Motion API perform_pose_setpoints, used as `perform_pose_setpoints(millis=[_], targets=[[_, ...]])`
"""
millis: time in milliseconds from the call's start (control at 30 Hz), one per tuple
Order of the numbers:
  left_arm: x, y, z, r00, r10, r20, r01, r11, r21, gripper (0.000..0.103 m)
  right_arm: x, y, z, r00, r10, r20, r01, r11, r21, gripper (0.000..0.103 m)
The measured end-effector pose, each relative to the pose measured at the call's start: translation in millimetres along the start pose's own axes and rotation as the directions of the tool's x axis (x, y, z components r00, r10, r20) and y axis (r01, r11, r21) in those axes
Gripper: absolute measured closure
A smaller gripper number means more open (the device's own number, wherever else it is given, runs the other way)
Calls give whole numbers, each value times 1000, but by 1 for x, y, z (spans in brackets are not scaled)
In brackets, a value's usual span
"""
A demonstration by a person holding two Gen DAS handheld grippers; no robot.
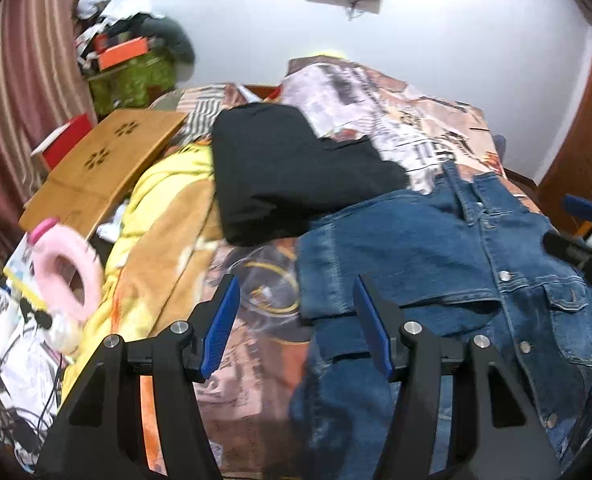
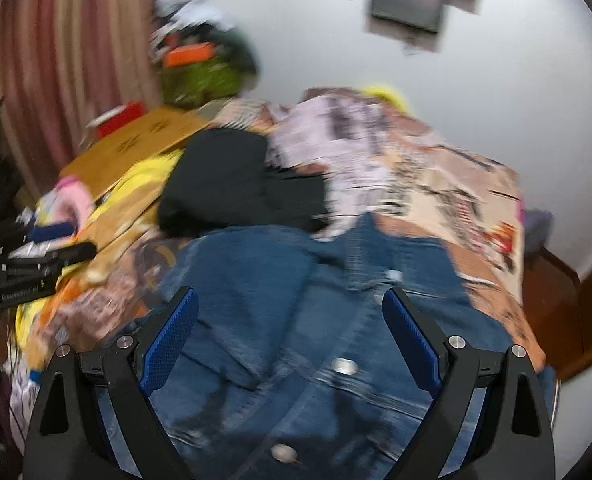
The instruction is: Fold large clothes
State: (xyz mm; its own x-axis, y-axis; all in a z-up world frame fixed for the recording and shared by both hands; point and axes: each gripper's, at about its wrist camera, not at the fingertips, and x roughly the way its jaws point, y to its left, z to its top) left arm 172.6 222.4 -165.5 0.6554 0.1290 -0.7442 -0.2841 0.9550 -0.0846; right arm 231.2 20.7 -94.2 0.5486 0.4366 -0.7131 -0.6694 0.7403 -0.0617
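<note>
Left gripper (image 1: 296, 320): blue-padded jaws spread wide, holding nothing, poised over the near left edge of the blue denim button-front jacket (image 1: 436, 264). Right gripper (image 2: 290, 340): jaws likewise wide apart, empty, above the jacket (image 2: 296, 320) front by a metal button (image 2: 345, 366); contact cannot be told. The jacket lies spread on the near right part of the patterned orange-brown bedspread (image 1: 396, 96). A folded black garment (image 1: 288, 168) touches its far edge. No legible writing; right wrist view blurred.
</note>
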Motion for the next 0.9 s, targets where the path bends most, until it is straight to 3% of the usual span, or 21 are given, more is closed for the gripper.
perform_pose_setpoints(millis=[167, 400, 500, 733, 767, 900], targets=[[9, 18, -9, 999, 21, -25, -22, 999, -27, 45, 51, 43, 3, 989, 82, -121, -98, 986, -132, 13], [19, 29, -16, 999, 15, -44, -17, 999, -50, 45, 109, 81, -6, 954, 73, -291, -157, 947, -279, 17], [23, 29, -17, 999, 10, -51, -13, 998, -54, 45, 130, 93, -11, 934, 40, -356, -166, 929, -331, 21], [26, 23, -17, 999, 21, -50, -22, 999, -28, 45, 149, 113, -32, 931, -70, -359, -123, 864, -488, 22], [26, 22, -17, 999, 22, -49, -24, 999, -25, 45, 149, 114, -34, 933, -74, -352, -118, 861, -494, 23], [25, 20, -16, 999, 16, -47, -17, 999, -27, 45, 148, 114, -35, 939, -77, -334, -106, 861, -497, 56]])
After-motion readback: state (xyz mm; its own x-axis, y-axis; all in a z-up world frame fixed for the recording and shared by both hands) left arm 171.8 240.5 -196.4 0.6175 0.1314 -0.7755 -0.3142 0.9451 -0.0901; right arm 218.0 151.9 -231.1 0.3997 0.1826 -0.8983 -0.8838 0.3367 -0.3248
